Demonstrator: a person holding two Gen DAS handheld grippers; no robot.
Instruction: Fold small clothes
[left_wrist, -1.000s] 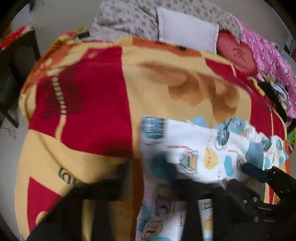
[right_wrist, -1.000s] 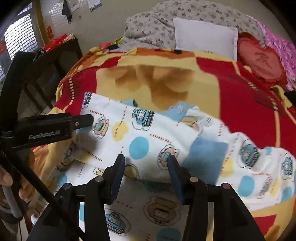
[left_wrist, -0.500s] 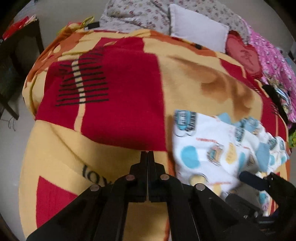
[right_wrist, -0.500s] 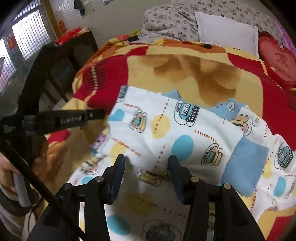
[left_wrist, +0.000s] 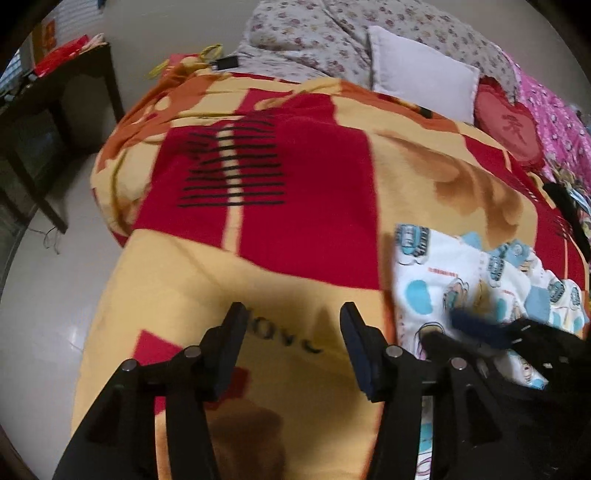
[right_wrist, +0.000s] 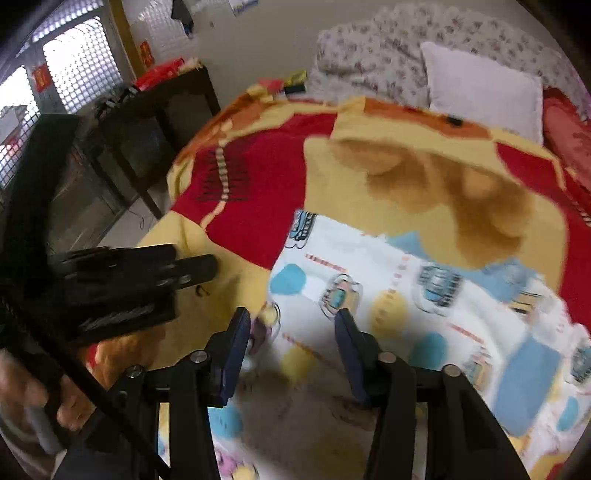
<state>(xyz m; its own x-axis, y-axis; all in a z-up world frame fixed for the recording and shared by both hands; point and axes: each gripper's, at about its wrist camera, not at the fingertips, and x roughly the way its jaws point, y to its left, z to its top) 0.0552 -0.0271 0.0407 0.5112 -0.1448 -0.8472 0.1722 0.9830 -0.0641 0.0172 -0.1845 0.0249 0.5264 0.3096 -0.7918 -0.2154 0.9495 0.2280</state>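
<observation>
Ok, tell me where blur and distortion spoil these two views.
Left wrist view: fisheye bends the blanket into a dome; the right claw is smeared. Right wrist view: motion blur softens the printed garment; window glare upper left.

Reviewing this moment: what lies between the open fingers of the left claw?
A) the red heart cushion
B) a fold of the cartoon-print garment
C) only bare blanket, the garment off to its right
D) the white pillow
C: in the left wrist view the left claw is open over the red-and-yellow blanket, with the cartoon-print garment lying to its right.
</observation>
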